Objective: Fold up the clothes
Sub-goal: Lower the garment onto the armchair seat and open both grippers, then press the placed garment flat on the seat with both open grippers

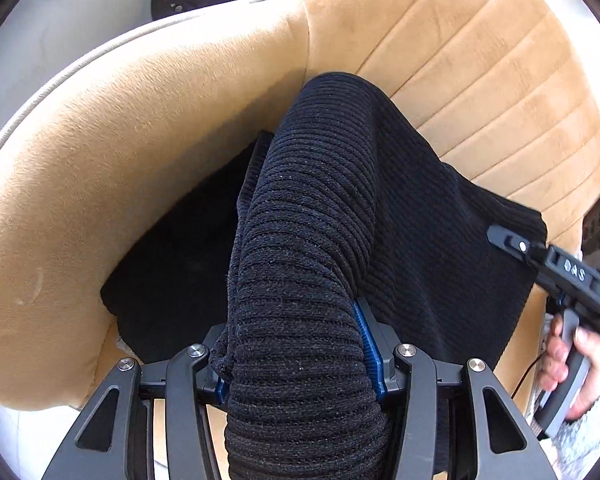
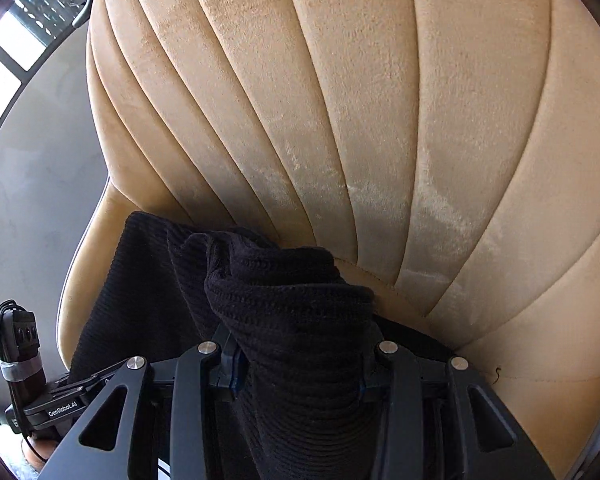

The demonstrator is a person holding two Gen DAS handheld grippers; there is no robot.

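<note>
Both grippers are pinching the black ribbed knit (image 1: 308, 240): left gripper (image 1: 296, 364) clamped on a thick bunch, right gripper (image 2: 296, 364) on another, the rest draped into the tan chair (image 1: 100, 168). Looks soft, chunky and floppy, so I'd hold it at edges or corners, not mid-panel. No containers around.

Tan armchair (image 1: 188, 92) w/ black knit sweater (image 1: 308, 216) on seat.

The left gripper (image 1: 300, 344) has its fingers closed on a thick bunch of black knit sweater (image 1: 308, 208), while the right gripper (image 2: 296, 356), held by a hand (image 1: 572, 364), likewise clamps a fold of it.
</note>
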